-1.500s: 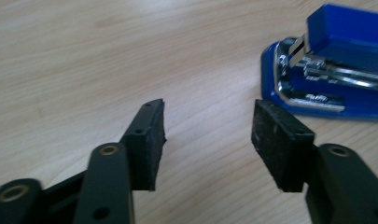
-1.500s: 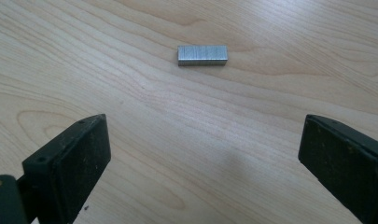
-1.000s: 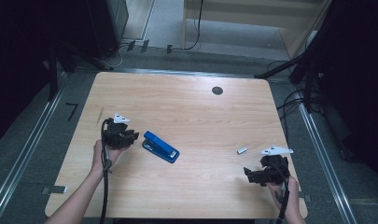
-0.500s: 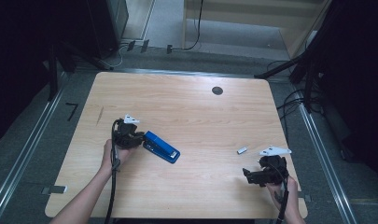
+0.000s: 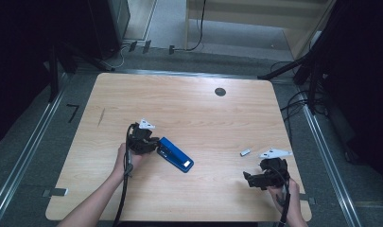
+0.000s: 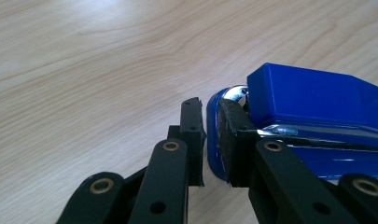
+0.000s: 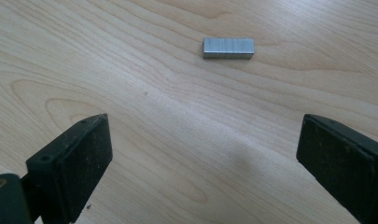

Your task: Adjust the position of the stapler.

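Observation:
A blue stapler point(image 5: 176, 154) lies flat on the wooden table point(image 5: 189, 109), left of centre. My left gripper point(image 5: 153, 144) is at its rear end, low over the table. In the left gripper view the stapler point(image 6: 308, 107) lies to the right of my left gripper point(image 6: 207, 116). The jaws are shut to a thin slit, and one pad point(image 6: 231, 135) rests against the stapler's rounded rear. A small block of staples point(image 5: 245, 152) lies at the right. My right gripper point(image 5: 249, 178) stands open just short of it. In the right gripper view the block of staples point(image 7: 228, 48) lies beyond the wide-open right gripper point(image 7: 200, 154).
A round dark grommet point(image 5: 220, 91) sits in the table near its far edge. Metal rails point(image 5: 33, 151) run along both sides of the table on the floor. Cables and dark stands crowd the floor behind the table and to its right.
My left gripper has moved right, to the stapler's rear end, and the stapler has slid a little to the right. The right gripper has kept still.

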`<state>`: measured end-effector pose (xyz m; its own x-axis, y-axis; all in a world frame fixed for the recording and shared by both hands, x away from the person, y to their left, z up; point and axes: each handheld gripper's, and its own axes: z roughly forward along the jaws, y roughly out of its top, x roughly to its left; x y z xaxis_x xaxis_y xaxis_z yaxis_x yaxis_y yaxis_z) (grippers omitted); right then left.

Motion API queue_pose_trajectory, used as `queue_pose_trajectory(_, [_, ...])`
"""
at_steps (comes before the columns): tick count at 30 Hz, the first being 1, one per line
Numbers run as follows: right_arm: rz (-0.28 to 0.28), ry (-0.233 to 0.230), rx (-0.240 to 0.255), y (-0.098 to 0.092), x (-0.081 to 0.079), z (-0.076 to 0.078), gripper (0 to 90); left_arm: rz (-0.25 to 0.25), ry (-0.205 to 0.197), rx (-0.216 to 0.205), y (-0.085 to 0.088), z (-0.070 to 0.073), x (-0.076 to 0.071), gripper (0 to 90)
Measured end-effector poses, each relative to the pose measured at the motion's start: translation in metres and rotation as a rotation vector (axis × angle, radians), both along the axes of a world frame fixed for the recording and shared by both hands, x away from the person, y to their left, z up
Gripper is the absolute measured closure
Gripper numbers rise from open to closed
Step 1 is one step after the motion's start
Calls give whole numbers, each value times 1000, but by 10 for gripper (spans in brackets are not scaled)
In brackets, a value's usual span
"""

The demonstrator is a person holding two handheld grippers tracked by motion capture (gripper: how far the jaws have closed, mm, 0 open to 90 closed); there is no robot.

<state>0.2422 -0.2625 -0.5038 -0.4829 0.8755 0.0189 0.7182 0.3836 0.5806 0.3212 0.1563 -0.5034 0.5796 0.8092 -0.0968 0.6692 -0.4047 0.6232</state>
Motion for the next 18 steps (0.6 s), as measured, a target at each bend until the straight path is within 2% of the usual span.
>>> queue_pose_trajectory(7, [26, 10, -2, 7, -2, -1, 37, -51, 5, 4, -19, 0, -8, 806])
queue_pose_trajectory(11, [36, 10, -6, 10, -2, -2, 39, -53, 15, 4, -16, 0, -8, 774])
queue_pose_trajectory(12, [38, 15, -10, 12, -3, -2, 43, -48, 19, 20, -14, 1, -8, 770])
queue_pose_trajectory(18, [54, 18, -23, 18, -4, -2, 59, -33, 27, 8, -8, 8, -13, 799])
